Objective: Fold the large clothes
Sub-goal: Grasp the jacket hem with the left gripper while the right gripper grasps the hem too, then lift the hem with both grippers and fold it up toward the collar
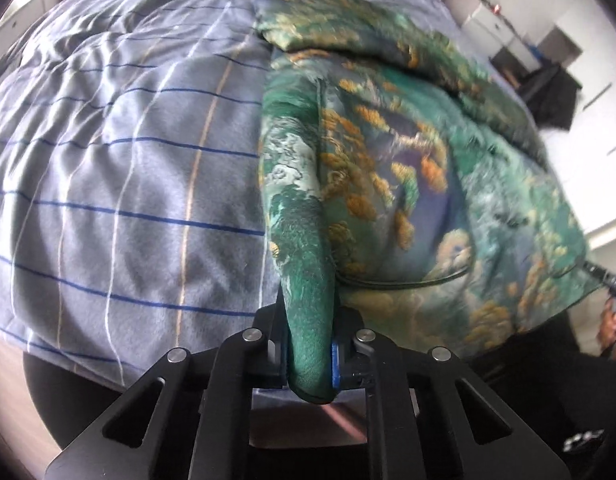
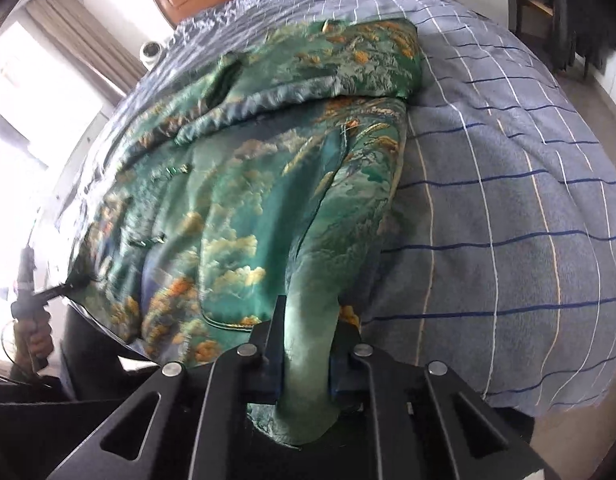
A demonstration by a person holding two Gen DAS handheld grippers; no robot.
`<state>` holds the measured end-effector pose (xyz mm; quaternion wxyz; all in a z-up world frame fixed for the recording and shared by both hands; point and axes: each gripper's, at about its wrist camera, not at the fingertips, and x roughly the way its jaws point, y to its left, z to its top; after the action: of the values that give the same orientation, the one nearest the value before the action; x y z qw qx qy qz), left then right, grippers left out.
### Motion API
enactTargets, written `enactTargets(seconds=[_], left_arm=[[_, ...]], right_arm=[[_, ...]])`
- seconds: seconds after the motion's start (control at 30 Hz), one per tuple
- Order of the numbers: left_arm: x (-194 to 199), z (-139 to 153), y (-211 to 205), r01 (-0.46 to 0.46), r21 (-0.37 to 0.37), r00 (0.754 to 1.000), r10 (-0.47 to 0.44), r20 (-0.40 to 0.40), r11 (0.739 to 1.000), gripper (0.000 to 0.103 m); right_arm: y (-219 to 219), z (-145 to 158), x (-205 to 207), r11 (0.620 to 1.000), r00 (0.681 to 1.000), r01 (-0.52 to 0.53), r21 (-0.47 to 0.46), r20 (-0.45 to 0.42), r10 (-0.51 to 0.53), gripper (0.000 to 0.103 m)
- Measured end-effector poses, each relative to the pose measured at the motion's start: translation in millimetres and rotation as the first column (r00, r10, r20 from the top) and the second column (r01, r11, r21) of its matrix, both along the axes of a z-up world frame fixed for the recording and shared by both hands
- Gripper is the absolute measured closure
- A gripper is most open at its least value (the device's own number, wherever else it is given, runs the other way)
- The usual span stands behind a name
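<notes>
Pinching garment (image 1: pixel 387 160) corners, seemingly, above bedspread (image 1: pixel 128 160).

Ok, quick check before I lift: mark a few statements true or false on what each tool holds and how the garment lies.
1. The left tool is shut on the green garment. True.
2. The right tool is open and holds nothing. False: it grips a bunched edge of the garment.
3. The garment lies on a checked blue bedspread. True.
4. The garment is plain white. False: it has a green, orange-flecked print.
</notes>
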<state>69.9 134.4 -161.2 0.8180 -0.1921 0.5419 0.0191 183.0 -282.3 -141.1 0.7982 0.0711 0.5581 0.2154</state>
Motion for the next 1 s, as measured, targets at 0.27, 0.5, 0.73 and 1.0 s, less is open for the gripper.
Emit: enactTargets(seconds=[0.27,0.5,0.73,1.0], left_arm=[[-21.3,16.2,7.3,0.014,-0.011,0.999,-0.013,0.032,1.000,0.092],[-46.9,35.5,13.2,0.053,-0.001,0.999,-0.053,-0.010,0.999,0.092],[-20.6,93.5,46.5,-0.008,-0.103,0.987,0.024,0.158,0.995,0.092],[123.3,90.6,88.3,-0.105,-0.130,0.966,0.132,0.222,0.986,0.092]], right_arm=[[-7.8,21.0,-10.2,0.995,0.999,0.034,0.093,0.003,-0.034,0.089],[-7.0,34.0,-38.3,0.990,0.999,-0.026,0.140,-0.040,0.032,0.089],[-25.2,67.5,-14.5,0.937,0.999,0.037,0.347,-0.005,-0.038,0.090],[-0.2,55.8,134.4,0.919,0.981,0.147,0.365,0.066,-0.183,0.090]])
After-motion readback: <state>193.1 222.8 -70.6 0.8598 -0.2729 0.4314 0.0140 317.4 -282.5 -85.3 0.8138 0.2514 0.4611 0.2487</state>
